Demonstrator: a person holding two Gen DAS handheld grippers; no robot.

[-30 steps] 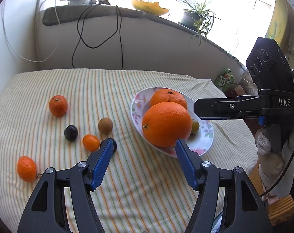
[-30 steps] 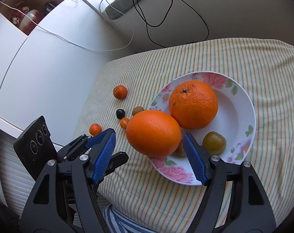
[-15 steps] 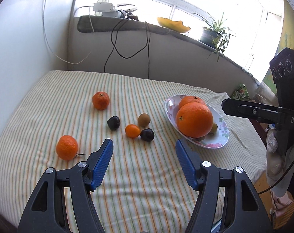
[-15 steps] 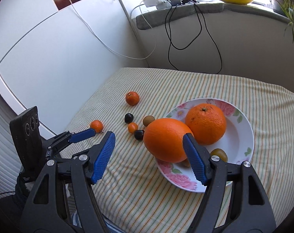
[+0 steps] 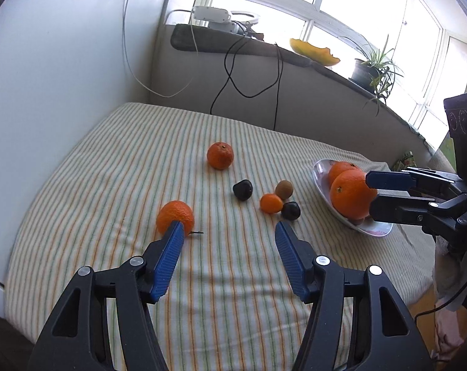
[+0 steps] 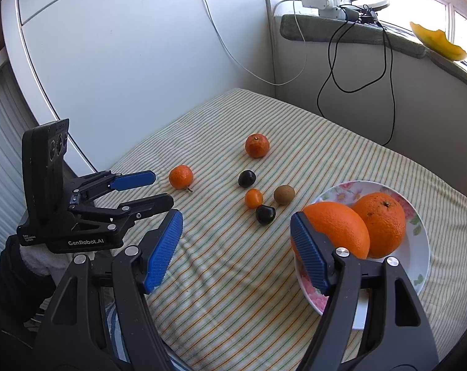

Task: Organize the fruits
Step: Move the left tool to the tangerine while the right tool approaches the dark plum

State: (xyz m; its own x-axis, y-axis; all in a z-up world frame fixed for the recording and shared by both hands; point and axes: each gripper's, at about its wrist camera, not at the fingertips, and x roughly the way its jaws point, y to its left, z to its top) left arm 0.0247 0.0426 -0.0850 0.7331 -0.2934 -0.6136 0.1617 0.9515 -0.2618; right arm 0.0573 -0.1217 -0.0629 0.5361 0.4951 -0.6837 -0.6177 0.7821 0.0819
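Daylight is pouring in through the window, which is blowing out to white in your left view. It is throwing soft gripper shadows across the cloth toward you, and the oranges are catching sheen on top. Both views are staying sharp, though the fisheye is bending the wall and darkening the corners.

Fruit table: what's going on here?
A person with two handheld grippers is sorting fruit. Two big oranges sit on the floral plate. Six smaller fruits lie loose on the striped cloth. The left gripper and right gripper are both open, holding nothing.
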